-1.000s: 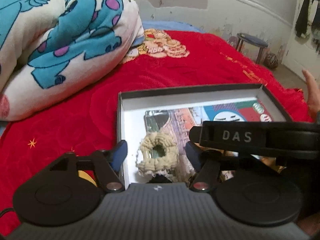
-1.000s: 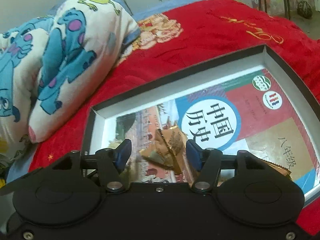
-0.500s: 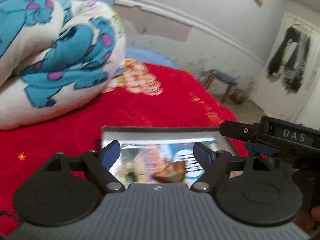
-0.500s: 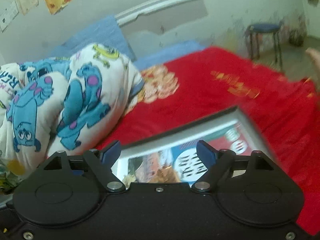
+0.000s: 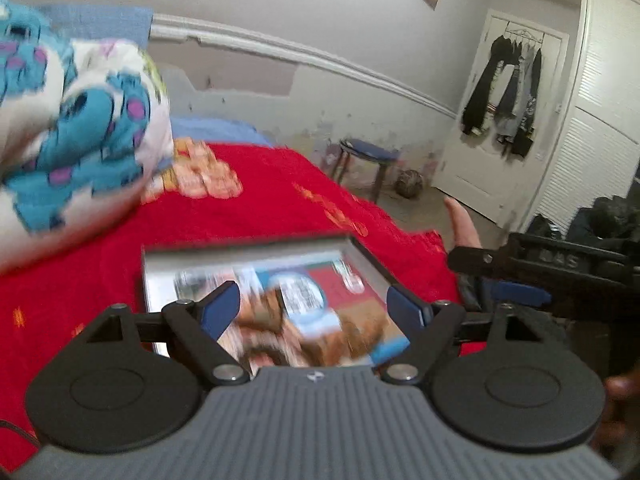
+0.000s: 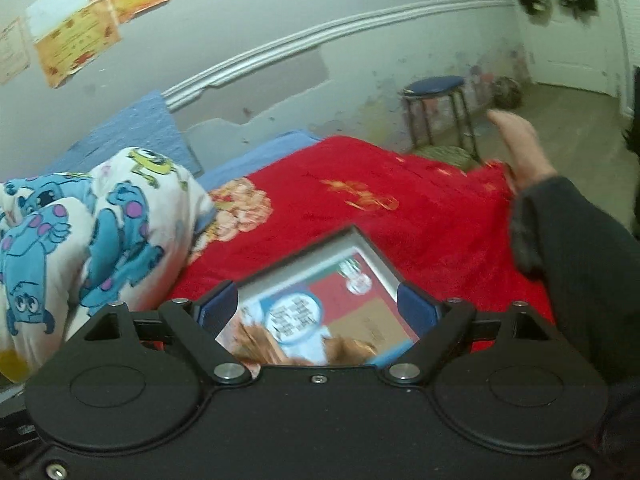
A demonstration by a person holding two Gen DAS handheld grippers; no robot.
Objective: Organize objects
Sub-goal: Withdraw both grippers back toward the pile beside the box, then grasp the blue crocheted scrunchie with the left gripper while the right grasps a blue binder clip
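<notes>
Left wrist view: left claw (image 5: 314, 306) spread, nothing between its jaws; the right claw's jaws have just been opening. Box (image 5: 360, 249) at frame centre on the red bedspread (image 5: 260, 208), holding a textbook (image 5: 320, 300).

Right wrist view: right claw (image 6: 318, 304) spread, empty. Crumpled wrappers (image 6: 344, 348) lie in the box; sorting looks nearly done.

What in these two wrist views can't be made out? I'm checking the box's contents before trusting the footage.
- Box, left wrist view: motion blur smears the book cover and the brownish things lying on it.
- Box near edge, both views: hidden behind the left gripper and the right gripper, both open and empty.
- Book cover print, right wrist view: blurred, unreadable.
- Hand near the stool, right wrist view: blurred.
</notes>
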